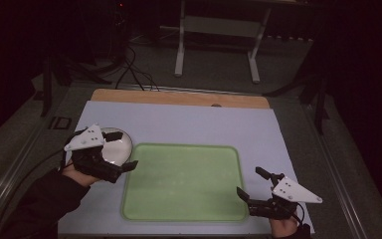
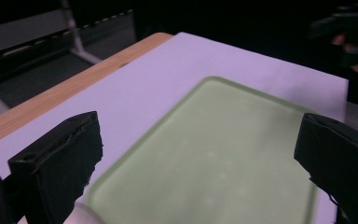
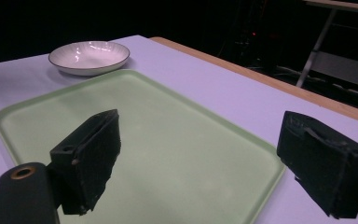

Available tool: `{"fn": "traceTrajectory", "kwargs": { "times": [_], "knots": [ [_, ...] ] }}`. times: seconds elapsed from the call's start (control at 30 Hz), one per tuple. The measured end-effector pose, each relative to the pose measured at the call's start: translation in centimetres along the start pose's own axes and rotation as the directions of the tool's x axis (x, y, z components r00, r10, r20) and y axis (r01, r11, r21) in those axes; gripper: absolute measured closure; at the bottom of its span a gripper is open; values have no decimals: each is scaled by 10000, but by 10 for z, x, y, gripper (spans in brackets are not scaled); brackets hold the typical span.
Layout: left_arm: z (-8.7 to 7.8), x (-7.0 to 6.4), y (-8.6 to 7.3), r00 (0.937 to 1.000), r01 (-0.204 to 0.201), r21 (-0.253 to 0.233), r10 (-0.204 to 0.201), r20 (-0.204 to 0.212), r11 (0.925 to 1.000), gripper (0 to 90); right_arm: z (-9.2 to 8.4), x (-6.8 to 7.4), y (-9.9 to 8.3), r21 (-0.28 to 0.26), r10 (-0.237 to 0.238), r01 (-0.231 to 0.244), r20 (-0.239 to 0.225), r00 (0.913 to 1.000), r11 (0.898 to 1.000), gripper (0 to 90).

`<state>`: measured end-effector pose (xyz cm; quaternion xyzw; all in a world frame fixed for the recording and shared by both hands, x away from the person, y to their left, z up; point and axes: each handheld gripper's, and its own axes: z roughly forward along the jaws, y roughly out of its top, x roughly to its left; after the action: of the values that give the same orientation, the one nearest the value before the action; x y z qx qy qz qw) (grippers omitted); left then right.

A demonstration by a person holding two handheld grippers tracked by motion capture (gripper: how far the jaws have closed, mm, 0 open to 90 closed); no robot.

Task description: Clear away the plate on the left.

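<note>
An empty pale green tray (image 1: 184,181) lies on a lilac mat. Off its far left corner stands a white bowl (image 1: 118,147), empty as far as its visible part shows. My left gripper (image 1: 122,149) hovers open over the bowl's near side and partly hides it. In the left gripper view its jaws stand wide apart (image 2: 200,158) over the tray (image 2: 223,154), with a sliver of the bowl (image 2: 81,215) at the bottom. My right gripper (image 1: 249,181) is open at the tray's right edge, holding nothing. The right gripper view looks between its jaws (image 3: 209,158) across the tray (image 3: 177,154) to the bowl (image 3: 89,56).
The lilac mat (image 1: 204,124) covers a wooden table whose far edge (image 1: 179,97) shows as a bare strip. Beyond it stand a metal frame (image 1: 219,30) and cables (image 1: 134,69) on a dark floor. Dark rails run along both table sides.
</note>
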<state>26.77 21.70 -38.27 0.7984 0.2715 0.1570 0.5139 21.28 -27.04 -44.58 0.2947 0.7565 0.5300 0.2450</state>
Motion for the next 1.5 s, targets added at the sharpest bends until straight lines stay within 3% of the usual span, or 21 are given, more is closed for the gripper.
{"fn": "traceTrajectory", "kwargs": {
  "times": [0.17, 0.4, 0.57, 0.77, 0.97, 1.07, 1.13, 1.17, 1.2, 1.27, 1.3, 1.5],
  "knots": [
    [-7, 13, -4, 9989, 263, 24, -262, -384, 9997, 5, 0, 0, 0, -17, -24, 24, -1, 10000, 10000, 132],
    [-19, 39, -21, 9905, 853, 258, -820, -1103, 9960, 15, 1, 1, 0, 22, -54, 54, 34, 10000, 10000, 132],
    [-28, 56, -35, 9790, 1345, 286, -1284, -1583, 9905, 21, 1, 1, 0, 35, -103, 103, 33, 9999, 9999, 132],
    [-36, 76, -53, 9588, 2014, 346, -1898, -2112, 9789, 28, 1, 2, 0, -28, -110, 110, 33, 9999, 9999, 133],
    [-40, 92, -73, 9319, 2832, 424, -2644, -2482, 9581, 37, 1, 2, 0, -23, -188, 188, 38, 9998, 9998, 133],
    [-40, 98, -81, 9163, 3221, 533, -2971, -2685, 9452, 37, 2, 2, 0, -3, -198, 198, 40, 9998, 9998, 134],
    [-41, 102, -87, 9035, 3566, 574, -3286, -2753, 9325, 39, 2, 2, 0, 3, -192, 192, 57, 9998, 9998, 134],
    [-41, 102, -87, 9035, 3566, 574, -3286, -2753, 9325, 39, 2, 2, 0, 3, -192, 192, 57, 9998, 9998, 134],
    [-41, 105, -91, 8925, 3764, 647, -3430, -2928, 9242, 39, 2, 2, 0, -5, -192, 192, 69, 9998, 9998, 134],
    [-41, 108, -95, 8829, 4034, 726, -3671, -2929, 9122, 39, 3, 2, 0, 13, -184, 184, 56, 9998, 9998, 134],
    [-40, 110, -98, 8715, 4191, 783, -3766, -3141, 9046, 40, 3, 2, 0, 23, -193, 193, 50, 9998, 9998, 134],
    [-39, 119, -114, 8353, 4892, 921, -4354, -3356, 8673, 57, 5, 3, 0, 63, -210, 210, 2, 9998, 9998, 135]
  ]
}}
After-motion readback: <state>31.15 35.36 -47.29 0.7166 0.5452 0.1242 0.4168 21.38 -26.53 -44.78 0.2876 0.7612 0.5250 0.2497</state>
